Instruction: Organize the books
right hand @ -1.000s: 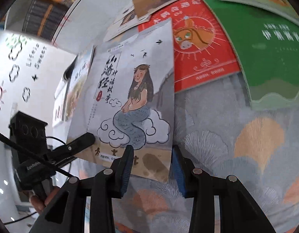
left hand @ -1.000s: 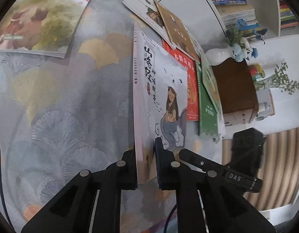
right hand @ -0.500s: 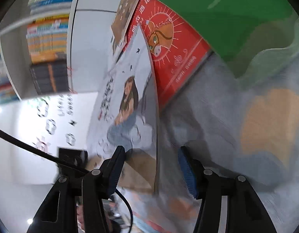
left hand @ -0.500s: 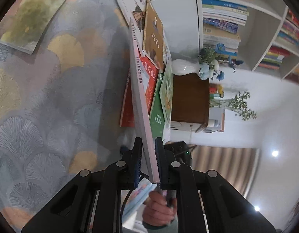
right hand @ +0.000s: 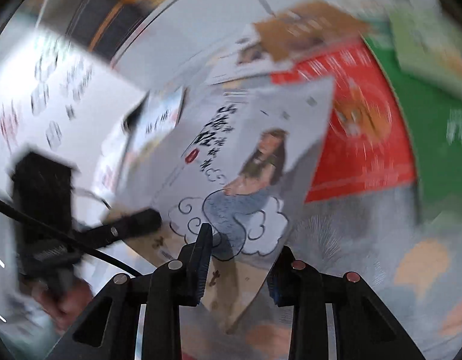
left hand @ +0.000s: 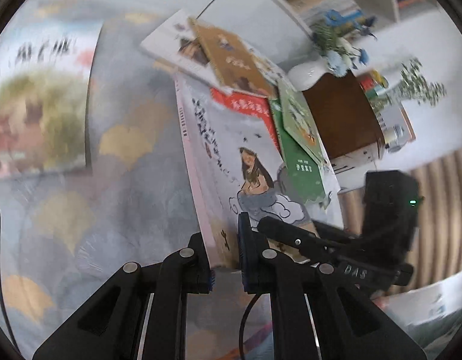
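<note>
Your left gripper is clamped on the bottom edge of the mermaid book, near its spine, book lifted and tilted over the patterned cloth. Your right gripper has jaws spread wide, straddling the book's lower corner, not visibly pinching it. One-edge hold on a thin floppy book: risk it swings or slips out if you move fast, and both views are motion-blurred. The far edge sits close to the red book and green book in the pile; it could snag and drag them. Close the right one before carrying.
</note>
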